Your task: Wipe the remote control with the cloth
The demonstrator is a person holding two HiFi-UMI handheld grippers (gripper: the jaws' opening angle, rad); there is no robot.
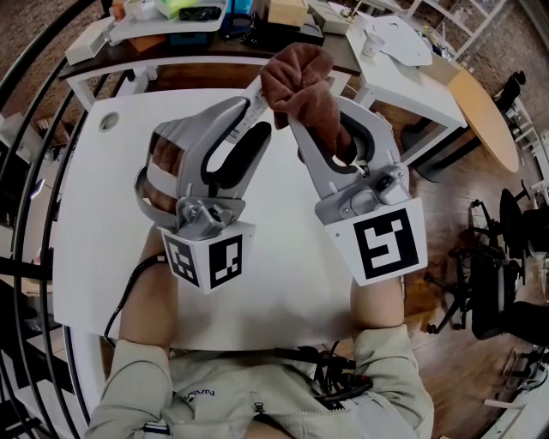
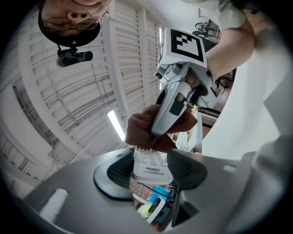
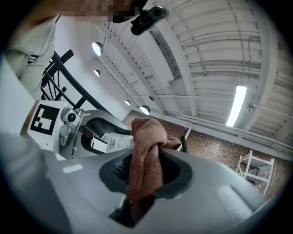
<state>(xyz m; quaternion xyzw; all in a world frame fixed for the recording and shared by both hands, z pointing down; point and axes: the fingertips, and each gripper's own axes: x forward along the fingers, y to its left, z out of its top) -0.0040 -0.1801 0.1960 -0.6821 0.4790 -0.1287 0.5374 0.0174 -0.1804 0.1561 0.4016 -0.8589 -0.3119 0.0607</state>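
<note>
Both grippers are raised above the white table (image 1: 94,197). My left gripper (image 1: 247,129) is shut on a white remote control (image 1: 255,101), which sticks out toward the upper right. In the left gripper view the remote (image 2: 149,165) sits between the black pads, keypad showing. My right gripper (image 1: 322,129) is shut on a bunched brown cloth (image 1: 298,79). The cloth (image 2: 143,130) covers the remote's far end and touches it. In the right gripper view the cloth (image 3: 144,160) fills the jaws, and the remote (image 3: 116,142) shows just left of it in the left gripper (image 3: 75,130).
A second white table (image 1: 412,77) stands at the right with a cup on it. A cluttered desk (image 1: 197,21) runs along the back. Black office chairs (image 1: 493,283) stand at the right, and a black railing (image 1: 26,171) curves along the left.
</note>
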